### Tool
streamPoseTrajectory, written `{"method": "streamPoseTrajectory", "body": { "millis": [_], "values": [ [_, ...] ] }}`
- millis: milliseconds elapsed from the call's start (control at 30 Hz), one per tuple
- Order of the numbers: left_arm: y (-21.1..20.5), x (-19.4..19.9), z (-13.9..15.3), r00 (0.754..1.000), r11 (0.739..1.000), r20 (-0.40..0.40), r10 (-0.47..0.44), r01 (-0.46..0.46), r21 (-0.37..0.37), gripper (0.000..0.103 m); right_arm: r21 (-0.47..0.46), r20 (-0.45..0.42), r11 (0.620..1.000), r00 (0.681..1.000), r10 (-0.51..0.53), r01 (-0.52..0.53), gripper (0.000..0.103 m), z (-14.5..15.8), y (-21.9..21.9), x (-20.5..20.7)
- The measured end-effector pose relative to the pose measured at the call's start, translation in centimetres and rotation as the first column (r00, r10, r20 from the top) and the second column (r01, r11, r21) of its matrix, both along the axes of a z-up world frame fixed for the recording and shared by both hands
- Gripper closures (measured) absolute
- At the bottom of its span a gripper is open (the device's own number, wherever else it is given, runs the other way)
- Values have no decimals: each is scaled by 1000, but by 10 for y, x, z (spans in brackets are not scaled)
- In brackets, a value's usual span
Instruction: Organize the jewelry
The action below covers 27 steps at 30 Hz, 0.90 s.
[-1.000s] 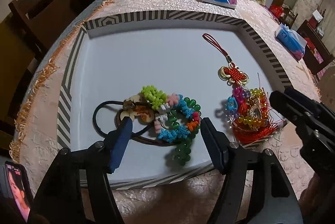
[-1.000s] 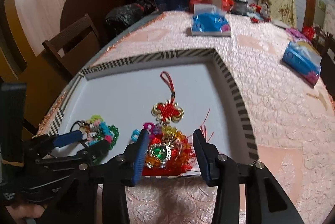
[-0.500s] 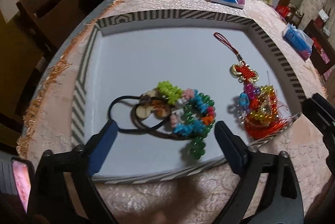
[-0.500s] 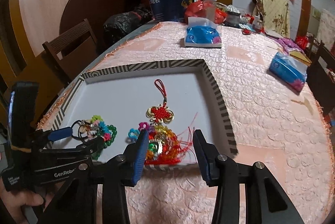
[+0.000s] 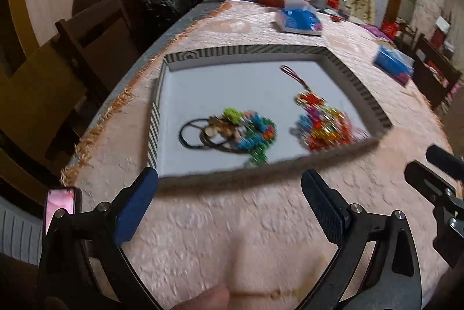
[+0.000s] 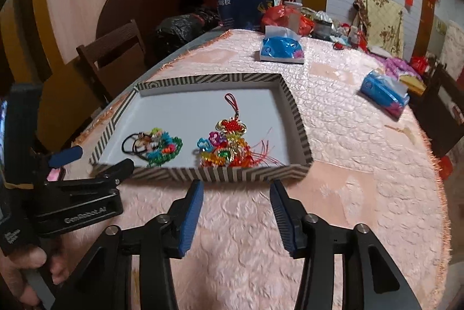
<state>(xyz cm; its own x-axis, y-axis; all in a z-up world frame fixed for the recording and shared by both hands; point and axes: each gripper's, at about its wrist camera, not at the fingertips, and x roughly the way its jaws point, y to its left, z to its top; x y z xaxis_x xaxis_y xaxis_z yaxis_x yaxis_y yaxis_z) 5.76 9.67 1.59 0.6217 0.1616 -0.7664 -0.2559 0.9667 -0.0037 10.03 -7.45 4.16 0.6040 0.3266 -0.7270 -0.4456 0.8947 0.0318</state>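
Observation:
A striped-rim tray (image 6: 203, 173) (image 5: 359, 87) with a white floor sits on the pink tablecloth. In it lie a pile of beaded bracelets with black cords (image 6: 155, 146) (image 5: 237, 133) on the left and a red knot charm with coloured beads and tassel (image 6: 232, 142) (image 5: 322, 121) on the right. My left gripper (image 5: 229, 202) is open and empty, over the cloth in front of the tray. My right gripper (image 6: 236, 208) is open and empty, also short of the tray's near wall. The left gripper also shows in the right wrist view (image 6: 87, 162).
Two blue tissue packs (image 6: 281, 49) (image 6: 384, 92) lie farther back on the table. Bags and clutter (image 6: 246, 5) crowd the far end. Wooden chairs (image 6: 113, 49) stand along the left edge. A phone (image 5: 59, 205) shows at the left gripper's side.
Both grippers have pulled back from above the jewelry to the cloth in front of the tray. Both stay open. The jewelry has not moved.

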Motion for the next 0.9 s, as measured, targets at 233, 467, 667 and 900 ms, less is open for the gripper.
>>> {"method": "streamPoseTrajectory", "body": {
  "millis": [233,467,667,900],
  "values": [
    [-15,-24,-10,998,998,-38,-54,52,-46,4,16,-10,1000,1000,15,-15,49,0,-9,-31],
    [-9,-19,-14,998,994,-51,-42,36,-107,4,16,-31,1000,1000,-1,1,49,-4,-15,-30],
    [-5,-16,-20,996,989,-76,-38,26,-148,4,30,-56,999,998,-16,18,49,-6,-18,-22],
    [0,-12,-27,995,984,-99,-25,7,-176,4,32,-72,999,997,-14,16,49,-11,-16,-16]
  ]
}}
